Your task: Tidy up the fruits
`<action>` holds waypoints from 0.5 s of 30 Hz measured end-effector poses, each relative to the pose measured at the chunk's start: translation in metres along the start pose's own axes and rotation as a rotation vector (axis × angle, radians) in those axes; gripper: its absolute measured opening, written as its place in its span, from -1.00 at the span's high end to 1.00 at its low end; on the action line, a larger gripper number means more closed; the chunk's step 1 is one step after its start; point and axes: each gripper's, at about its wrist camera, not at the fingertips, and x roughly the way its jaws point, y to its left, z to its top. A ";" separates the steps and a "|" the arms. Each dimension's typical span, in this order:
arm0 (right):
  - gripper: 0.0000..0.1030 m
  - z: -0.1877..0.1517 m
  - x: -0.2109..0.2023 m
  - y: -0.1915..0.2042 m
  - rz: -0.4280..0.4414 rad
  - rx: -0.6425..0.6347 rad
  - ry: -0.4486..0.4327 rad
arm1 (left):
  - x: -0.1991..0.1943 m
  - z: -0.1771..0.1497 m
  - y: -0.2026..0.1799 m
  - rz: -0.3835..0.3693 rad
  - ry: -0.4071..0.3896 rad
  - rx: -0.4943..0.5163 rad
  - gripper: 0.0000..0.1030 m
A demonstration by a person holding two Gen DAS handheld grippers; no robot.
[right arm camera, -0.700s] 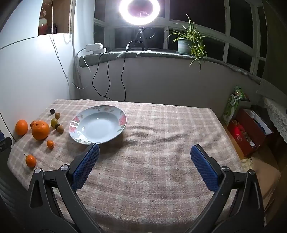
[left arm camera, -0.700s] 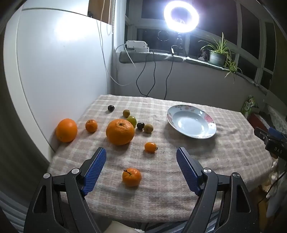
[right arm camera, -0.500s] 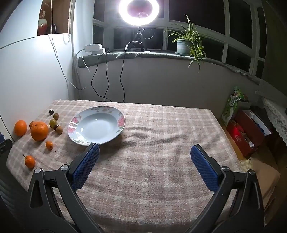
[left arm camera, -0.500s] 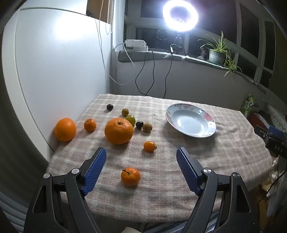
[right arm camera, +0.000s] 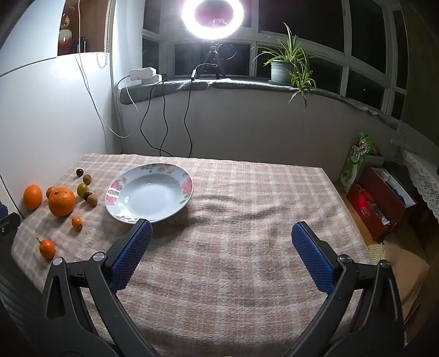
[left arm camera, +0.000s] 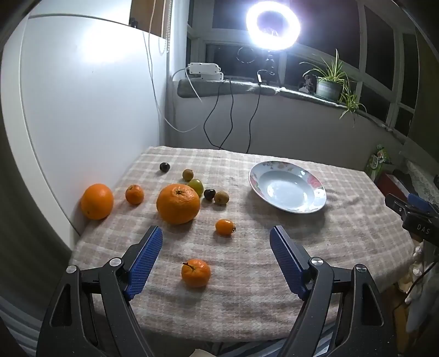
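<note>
A small stemmed mandarin [left arm camera: 196, 273] lies on the checked cloth between my left gripper's [left arm camera: 215, 241] open blue fingers, a little ahead of them. Beyond it lie a tiny orange fruit [left arm camera: 225, 226], a large orange [left arm camera: 177, 203], another orange [left arm camera: 96, 201] at the left edge, a small mandarin [left arm camera: 134, 194] and several small green, brown and dark fruits [left arm camera: 195, 185]. An empty floral plate [left arm camera: 315, 203] sits to the right. My right gripper [right arm camera: 221, 233] is open and empty above bare cloth, with the plate [right arm camera: 118, 192] ahead on the left and the fruits [right arm camera: 61, 201] far left.
A white appliance wall [left arm camera: 82, 109] borders the table's left side. Cables [left arm camera: 230, 120] hang from the windowsill at the back. A ring light [left arm camera: 272, 24] and a potted plant [right arm camera: 282, 70] stand on the sill. Boxes [right arm camera: 378, 203] sit on the floor to the right.
Both views have shifted slightly: the fruits and plate sit a little nearer and lower in frame. Both grippers stay open; nothing on the table has moved.
</note>
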 end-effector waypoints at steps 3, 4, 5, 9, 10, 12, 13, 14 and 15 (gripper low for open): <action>-1.00 0.000 -0.002 0.000 -0.001 0.000 -0.002 | -0.001 0.001 0.000 0.000 0.000 -0.002 -0.57; -1.00 0.000 0.001 -0.001 -0.001 0.000 -0.001 | -0.001 0.001 0.000 -0.001 -0.001 -0.002 -0.57; -1.00 0.000 0.001 -0.001 -0.001 0.001 -0.002 | -0.001 0.001 0.000 0.000 0.000 0.000 -0.57; -1.00 0.000 0.001 -0.001 -0.001 0.000 -0.001 | 0.000 0.002 0.001 -0.002 0.001 0.001 -0.57; -1.00 0.000 0.000 -0.001 0.001 0.001 0.000 | 0.000 0.001 0.001 -0.002 0.001 0.001 -0.57; -1.00 0.000 0.001 -0.001 0.001 0.000 0.001 | 0.000 0.001 0.001 -0.001 0.001 0.000 -0.57; -1.00 0.000 0.001 0.000 0.001 0.000 0.002 | -0.001 0.001 0.001 -0.002 0.000 0.001 -0.57; -1.00 0.000 0.002 0.000 0.001 0.000 0.001 | 0.000 0.001 0.000 -0.001 0.000 0.000 -0.57; -1.00 0.000 0.002 -0.001 0.002 0.001 0.002 | 0.000 0.001 0.000 -0.001 0.000 0.000 -0.57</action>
